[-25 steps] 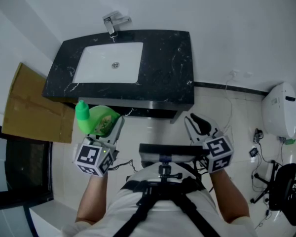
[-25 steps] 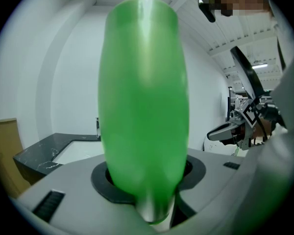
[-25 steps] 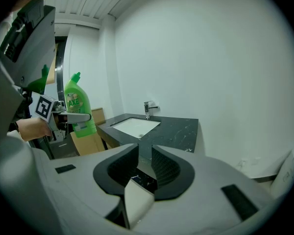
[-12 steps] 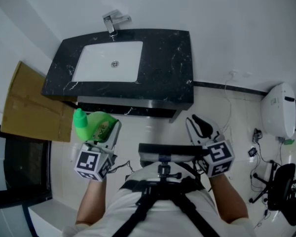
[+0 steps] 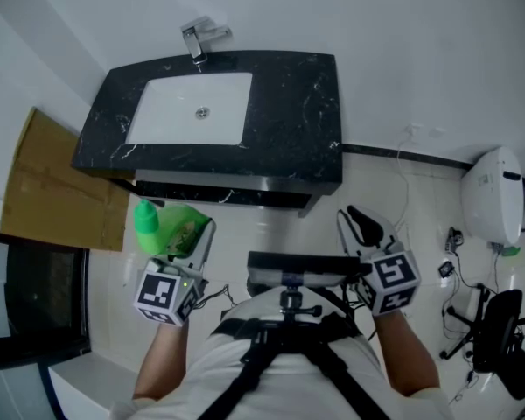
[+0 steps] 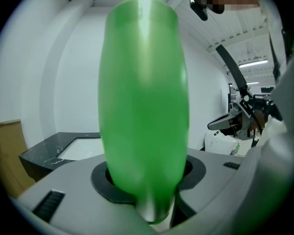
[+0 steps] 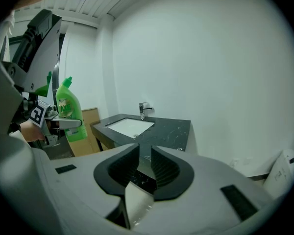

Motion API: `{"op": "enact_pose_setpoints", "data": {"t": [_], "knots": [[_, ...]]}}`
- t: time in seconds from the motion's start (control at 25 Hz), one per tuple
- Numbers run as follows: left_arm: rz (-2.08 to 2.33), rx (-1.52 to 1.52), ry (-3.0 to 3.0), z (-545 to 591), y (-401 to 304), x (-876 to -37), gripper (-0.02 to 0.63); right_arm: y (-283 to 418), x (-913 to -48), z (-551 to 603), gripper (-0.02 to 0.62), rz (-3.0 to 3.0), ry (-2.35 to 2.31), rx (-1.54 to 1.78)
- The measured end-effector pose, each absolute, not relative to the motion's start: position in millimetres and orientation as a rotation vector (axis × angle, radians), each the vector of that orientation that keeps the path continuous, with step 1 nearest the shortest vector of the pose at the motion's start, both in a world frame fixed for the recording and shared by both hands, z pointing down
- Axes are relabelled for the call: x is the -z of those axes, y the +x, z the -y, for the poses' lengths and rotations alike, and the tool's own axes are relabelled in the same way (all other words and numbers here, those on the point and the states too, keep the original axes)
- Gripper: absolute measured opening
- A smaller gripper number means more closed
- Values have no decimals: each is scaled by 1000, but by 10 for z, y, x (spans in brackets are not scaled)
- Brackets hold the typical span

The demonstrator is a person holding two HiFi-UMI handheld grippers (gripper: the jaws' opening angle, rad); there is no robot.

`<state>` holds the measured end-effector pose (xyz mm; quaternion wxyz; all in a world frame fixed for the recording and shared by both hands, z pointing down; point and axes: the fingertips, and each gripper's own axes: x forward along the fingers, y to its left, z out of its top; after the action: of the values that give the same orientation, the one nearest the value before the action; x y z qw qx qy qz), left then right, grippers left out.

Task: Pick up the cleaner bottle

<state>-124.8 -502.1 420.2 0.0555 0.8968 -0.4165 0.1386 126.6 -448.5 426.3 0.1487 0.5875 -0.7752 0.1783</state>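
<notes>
Head view: one green cleaner bottle [image 5: 164, 222] at lower left, below the black counter [image 5: 306, 121], clenched in the left gripper [image 5: 186, 236]; the right gripper [image 5: 360, 223] is at lower right.
Left gripper view: the bottle fills the centre, both jaws pressed on it.
Right gripper view: jaws just been closing, narrow gap, nothing between; the bottle is upright at the left edge.
Count: one bottle, two grippers, one tap [image 5: 199, 42].
Risk: the grip looks low on a smooth body, so tilting might let it slip.

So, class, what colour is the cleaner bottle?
Bright green; the cleaner bottle shows best in the right gripper view.
</notes>
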Motion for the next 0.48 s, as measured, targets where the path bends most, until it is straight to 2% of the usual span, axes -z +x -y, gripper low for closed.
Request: {"op": "enact_pose_setpoints", "data": {"t": [0.48], "knots": [[1233, -413, 2773, 4963, -1199, -4178, 176, 1315, -4300, 4474, 21, 2198, 1682, -527]]}}
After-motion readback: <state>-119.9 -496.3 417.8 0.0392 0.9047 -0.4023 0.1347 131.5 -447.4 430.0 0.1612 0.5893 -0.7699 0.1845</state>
